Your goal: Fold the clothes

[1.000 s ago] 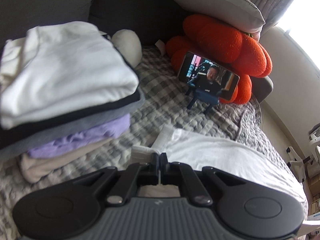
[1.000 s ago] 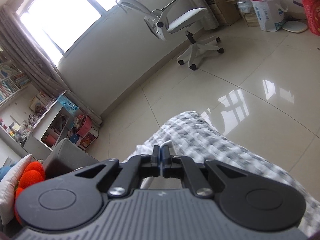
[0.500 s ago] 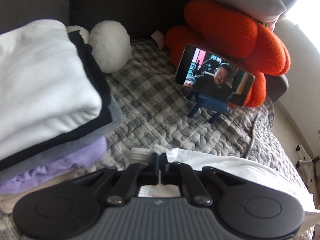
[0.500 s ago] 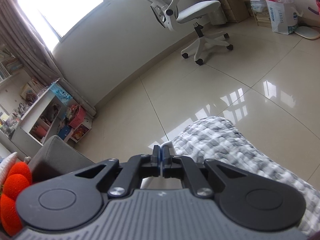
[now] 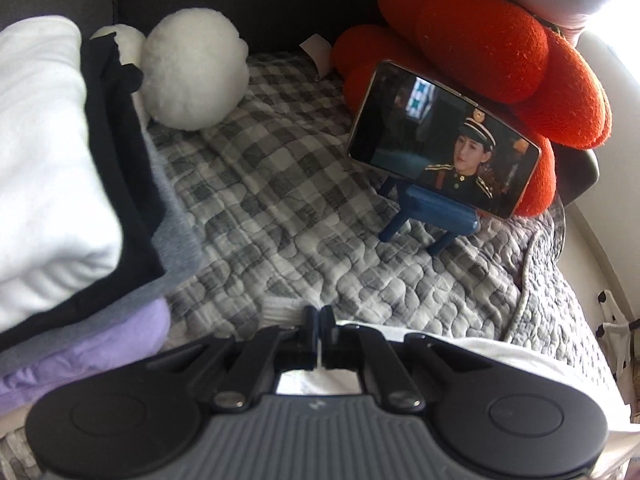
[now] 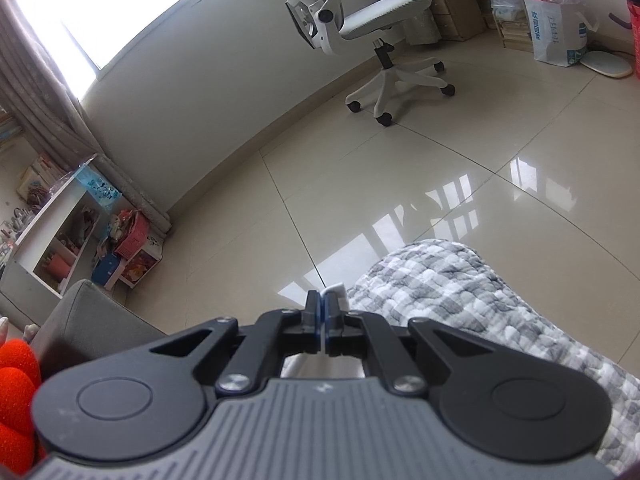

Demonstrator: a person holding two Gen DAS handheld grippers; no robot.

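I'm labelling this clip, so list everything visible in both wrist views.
white garment: 1, white, on the quilt, pinched at both ends
folded stack: 1, white, black, grey, lilac layers, left
quilt: 1, grey check, underneath
plush ball: 1, white, at the back
cushion: 1, orange, behind the phone
phone: 1, on a blue stand
office chair: 1, white, on the tiled floor
left gripper: shut on white garment
right gripper: shut on white garment

A grey-and-white checked quilt (image 5: 304,216) covers the sofa seat and hangs over its edge above the glossy tiled floor (image 6: 460,152). On the quilt lie a stack of folded clothes (image 5: 68,184) at the left, a white plush toy (image 5: 192,76), an orange cushion (image 5: 480,40), a blue phone stand (image 5: 432,220) and a white garment (image 5: 460,350) nearest the camera.
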